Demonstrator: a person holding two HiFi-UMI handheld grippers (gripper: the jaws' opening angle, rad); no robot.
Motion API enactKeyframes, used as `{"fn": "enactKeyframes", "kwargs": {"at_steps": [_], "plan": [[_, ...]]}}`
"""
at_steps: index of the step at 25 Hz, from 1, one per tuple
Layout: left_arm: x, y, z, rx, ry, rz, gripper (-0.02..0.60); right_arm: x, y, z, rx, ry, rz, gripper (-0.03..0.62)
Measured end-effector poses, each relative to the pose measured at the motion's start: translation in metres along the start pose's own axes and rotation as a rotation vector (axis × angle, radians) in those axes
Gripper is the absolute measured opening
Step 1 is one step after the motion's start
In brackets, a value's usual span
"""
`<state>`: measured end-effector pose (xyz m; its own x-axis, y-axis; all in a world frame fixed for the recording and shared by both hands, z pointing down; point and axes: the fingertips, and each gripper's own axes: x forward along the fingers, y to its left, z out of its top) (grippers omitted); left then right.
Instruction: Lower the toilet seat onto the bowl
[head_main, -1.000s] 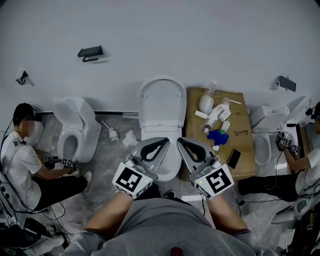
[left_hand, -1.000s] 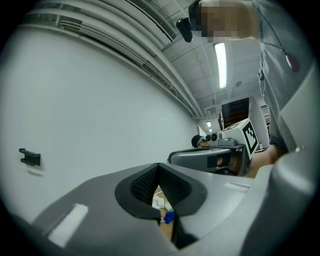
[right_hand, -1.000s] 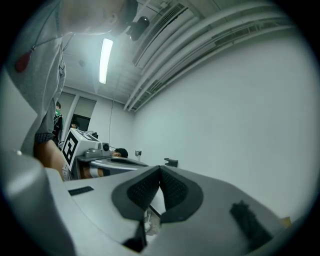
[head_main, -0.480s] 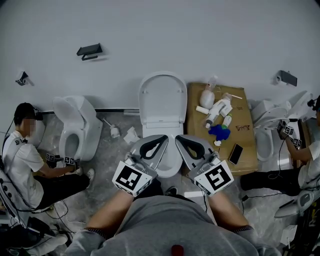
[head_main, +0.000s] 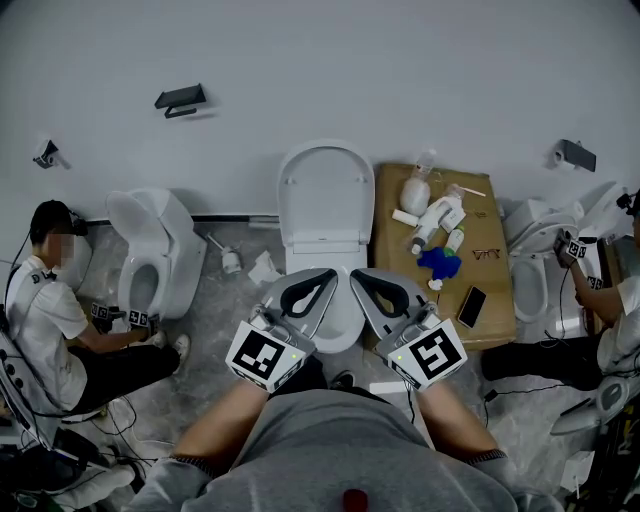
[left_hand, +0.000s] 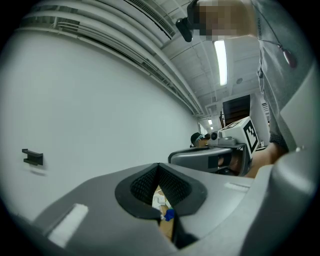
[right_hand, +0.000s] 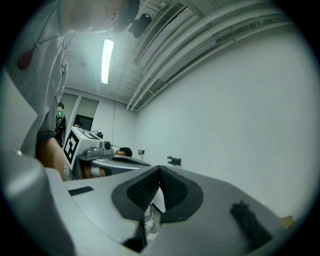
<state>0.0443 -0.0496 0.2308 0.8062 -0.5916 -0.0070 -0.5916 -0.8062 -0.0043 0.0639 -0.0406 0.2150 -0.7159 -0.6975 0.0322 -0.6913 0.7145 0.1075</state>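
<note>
With jaws pressed together on nothing, the grey left gripper (head_main: 328, 280) and grey right gripper (head_main: 362, 282) hover side by side over the white ceramic toilet bowl (head_main: 340, 318), probably poised to reach the white oval plastic seat (head_main: 323, 195) standing upright behind that bowl.

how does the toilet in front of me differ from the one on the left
The middle toilet stands square to the wall; the left toilet sits turned at an angle. The middle toilet's bowl is mostly hidden behind the left gripper and right gripper; the left toilet's bowl opening shows plainly. Both are white, lids raised.
</note>
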Motion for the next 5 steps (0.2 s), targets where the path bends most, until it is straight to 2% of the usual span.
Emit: {"fn": "enactKeyframes", "kwargs": {"at_steps": [5], "plan": [[0.0021, -0.0013, -0.0025, 0.033, 0.0, -0.008, 0.008, -0.001, -0.0011, -0.0024, -0.001, 0.008, 0.005, 0.014]]}}
